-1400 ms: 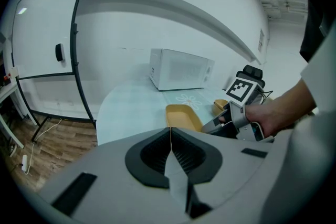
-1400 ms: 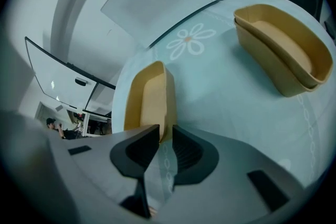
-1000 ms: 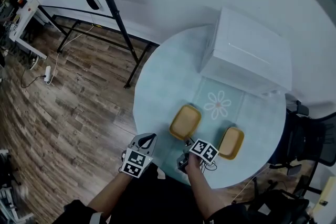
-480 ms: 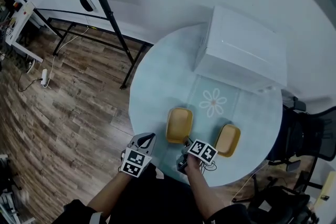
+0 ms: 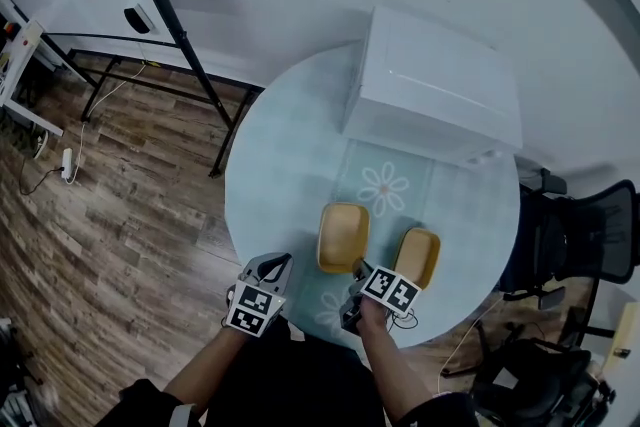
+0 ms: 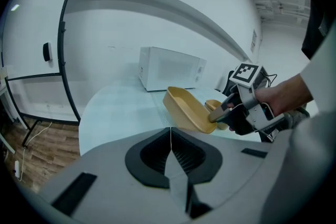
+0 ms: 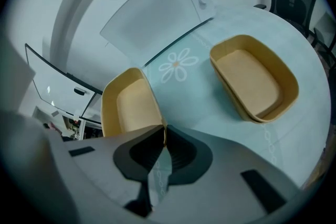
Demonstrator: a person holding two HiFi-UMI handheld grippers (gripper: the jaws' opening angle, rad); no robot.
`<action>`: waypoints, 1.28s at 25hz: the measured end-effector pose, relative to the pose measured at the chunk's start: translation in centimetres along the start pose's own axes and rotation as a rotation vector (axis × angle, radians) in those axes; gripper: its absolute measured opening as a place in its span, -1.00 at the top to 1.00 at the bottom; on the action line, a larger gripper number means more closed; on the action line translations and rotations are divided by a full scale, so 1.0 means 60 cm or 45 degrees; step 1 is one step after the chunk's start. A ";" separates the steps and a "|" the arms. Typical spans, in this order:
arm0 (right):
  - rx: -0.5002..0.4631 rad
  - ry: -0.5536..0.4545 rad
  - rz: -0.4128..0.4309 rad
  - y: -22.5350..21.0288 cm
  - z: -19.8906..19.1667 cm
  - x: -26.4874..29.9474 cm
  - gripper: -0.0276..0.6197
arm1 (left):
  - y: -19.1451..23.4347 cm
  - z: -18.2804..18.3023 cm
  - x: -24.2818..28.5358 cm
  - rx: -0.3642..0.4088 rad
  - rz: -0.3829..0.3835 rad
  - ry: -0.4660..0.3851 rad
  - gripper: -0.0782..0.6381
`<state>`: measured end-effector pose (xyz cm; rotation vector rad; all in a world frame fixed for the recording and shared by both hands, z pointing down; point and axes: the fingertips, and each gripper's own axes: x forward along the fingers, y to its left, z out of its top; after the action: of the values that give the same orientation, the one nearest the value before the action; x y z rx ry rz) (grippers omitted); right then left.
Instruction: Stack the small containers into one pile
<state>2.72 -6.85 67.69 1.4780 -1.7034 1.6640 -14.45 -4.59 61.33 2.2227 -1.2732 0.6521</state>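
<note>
Two shallow yellow containers are on the round pale-blue table point(image 5: 275, 165). My right gripper point(image 5: 355, 268) is shut on the near rim of the left container point(image 5: 343, 235), which the left gripper view shows tilted point(image 6: 188, 107). The right gripper view has this rim pinched between the jaws point(image 7: 164, 131), with the held container point(image 7: 131, 107) to the left. The other container point(image 5: 417, 256) lies flat to its right point(image 7: 254, 78). At the table's near edge my left gripper point(image 5: 277, 262) is shut point(image 6: 170, 131) and holds nothing.
A white box-shaped appliance point(image 5: 435, 90) stands on the far side of the table. A flower print point(image 5: 382, 190) marks the tabletop between it and the containers. A black office chair point(image 5: 585, 235) stands to the right, and a black stand point(image 5: 170, 25) to the left over wood flooring.
The head view has swung, so the table sits further left in it. The right gripper keeps its hold on the left container, which now lies a little closer to the other one.
</note>
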 end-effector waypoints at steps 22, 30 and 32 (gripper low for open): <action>0.139 -0.160 -0.124 -0.179 0.091 -0.149 0.81 | -0.099 0.017 0.055 0.098 -0.134 0.027 0.74; 0.241 -0.182 -0.175 -0.236 0.100 -0.174 0.81 | -0.122 0.010 0.062 0.111 -0.141 0.044 0.74; 0.255 -0.183 -0.189 -0.249 0.104 -0.179 0.81 | -0.125 0.008 0.063 0.110 -0.141 0.048 0.74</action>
<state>21.82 -4.41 65.24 1.8090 -1.4887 1.7271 -6.04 -4.02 61.95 2.3209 -1.1138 0.7153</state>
